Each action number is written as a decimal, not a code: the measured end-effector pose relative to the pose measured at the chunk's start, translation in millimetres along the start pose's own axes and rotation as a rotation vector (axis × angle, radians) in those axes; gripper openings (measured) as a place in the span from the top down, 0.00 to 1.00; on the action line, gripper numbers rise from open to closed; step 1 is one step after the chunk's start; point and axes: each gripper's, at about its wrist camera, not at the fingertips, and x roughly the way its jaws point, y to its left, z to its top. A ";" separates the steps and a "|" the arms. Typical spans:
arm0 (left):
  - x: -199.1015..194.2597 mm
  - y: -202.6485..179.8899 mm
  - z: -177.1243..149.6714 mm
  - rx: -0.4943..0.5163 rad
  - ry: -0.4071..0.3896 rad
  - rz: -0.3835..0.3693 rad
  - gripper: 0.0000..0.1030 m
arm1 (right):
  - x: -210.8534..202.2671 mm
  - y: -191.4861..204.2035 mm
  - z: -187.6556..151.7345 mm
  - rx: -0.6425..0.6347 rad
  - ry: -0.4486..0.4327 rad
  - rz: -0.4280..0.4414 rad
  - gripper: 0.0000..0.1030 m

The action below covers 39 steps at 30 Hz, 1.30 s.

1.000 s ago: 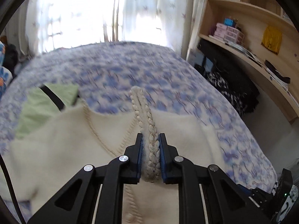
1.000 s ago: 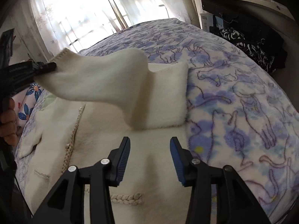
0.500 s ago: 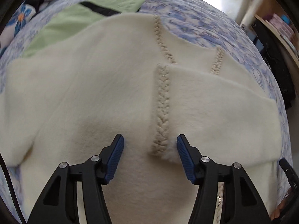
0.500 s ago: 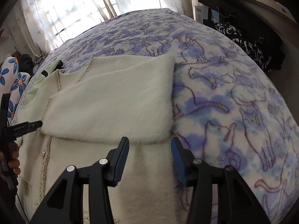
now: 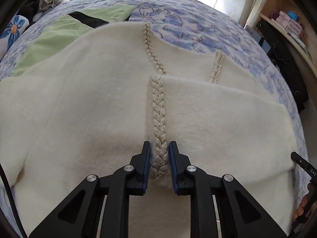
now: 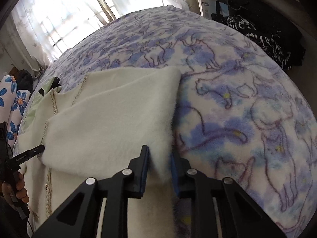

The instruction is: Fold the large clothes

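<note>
The sweater lies on the bed ahead of the left gripper, its folded sleeve stretching left of the right gripper; a green garment lies beyond, leftward.

Left gripper low, jaws pinched onto braided trim. Right gripper low, jaws closed on cream garment edge.
</note>
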 end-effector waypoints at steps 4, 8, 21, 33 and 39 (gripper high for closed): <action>-2.1 2.4 -3.7 0.012 0.014 0.010 0.52 | 4.4 -1.5 4.6 0.026 0.043 0.016 0.73; -5.0 21.5 11.6 -0.057 0.000 -0.040 0.30 | -7.9 3.4 25.6 0.024 -0.021 0.067 0.37; 37.8 -6.3 74.8 0.047 -0.002 0.039 0.86 | 73.7 8.0 101.3 0.029 0.023 -0.076 0.83; 16.4 10.7 72.0 -0.033 -0.047 0.084 0.68 | 30.4 21.5 87.2 0.024 -0.107 -0.222 0.73; -6.8 -15.5 34.0 -0.015 -0.070 -0.004 0.63 | 9.2 78.0 46.3 -0.062 -0.070 -0.047 0.72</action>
